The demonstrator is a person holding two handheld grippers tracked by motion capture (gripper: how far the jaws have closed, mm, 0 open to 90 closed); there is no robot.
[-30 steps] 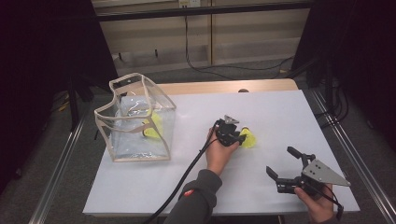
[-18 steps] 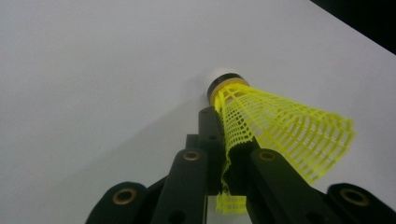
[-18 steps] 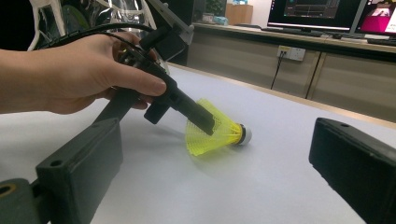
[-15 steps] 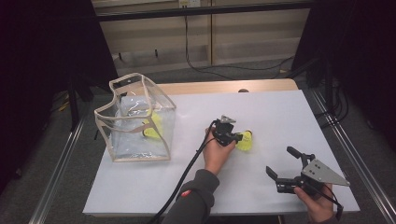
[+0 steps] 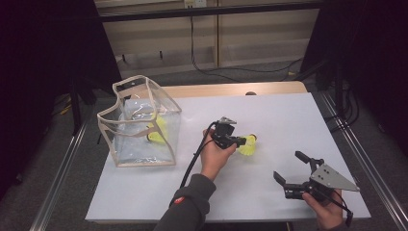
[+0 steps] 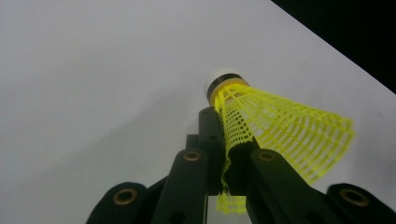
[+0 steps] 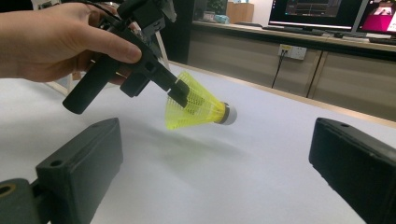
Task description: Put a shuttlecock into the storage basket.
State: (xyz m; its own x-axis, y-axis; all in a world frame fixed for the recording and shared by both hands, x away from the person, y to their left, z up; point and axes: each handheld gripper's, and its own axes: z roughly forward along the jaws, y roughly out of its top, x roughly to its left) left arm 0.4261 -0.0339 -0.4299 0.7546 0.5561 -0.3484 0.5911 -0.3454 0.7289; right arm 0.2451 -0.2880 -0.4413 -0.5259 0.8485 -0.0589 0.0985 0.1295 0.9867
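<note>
A yellow mesh shuttlecock (image 5: 249, 146) with a white cork hangs a little above the white table (image 5: 288, 115), its shadow under it. My left gripper (image 5: 240, 141) is shut on the edge of its skirt. In the left gripper view the two jaws pinch the mesh of the shuttlecock (image 6: 280, 121), cork pointing away. In the right gripper view the left gripper (image 7: 183, 94) holds the shuttlecock (image 7: 201, 109) tilted, cork to the right. My right gripper (image 5: 288, 165) rests near the front right of the table, open, with nothing between its fingers (image 7: 79, 161).
A clear plastic bag (image 5: 144, 150) with a beige rim stands open at the table's left, with another yellow shuttlecock (image 5: 157, 133) inside. The left gripper's black cable (image 5: 195, 159) trails back along the forearm. Desks and monitors (image 7: 322, 11) stand beyond the far edge.
The left gripper has shut on the shuttlecock's skirt and raised it slightly off the table, drifting a little left. The right gripper has kept still.
</note>
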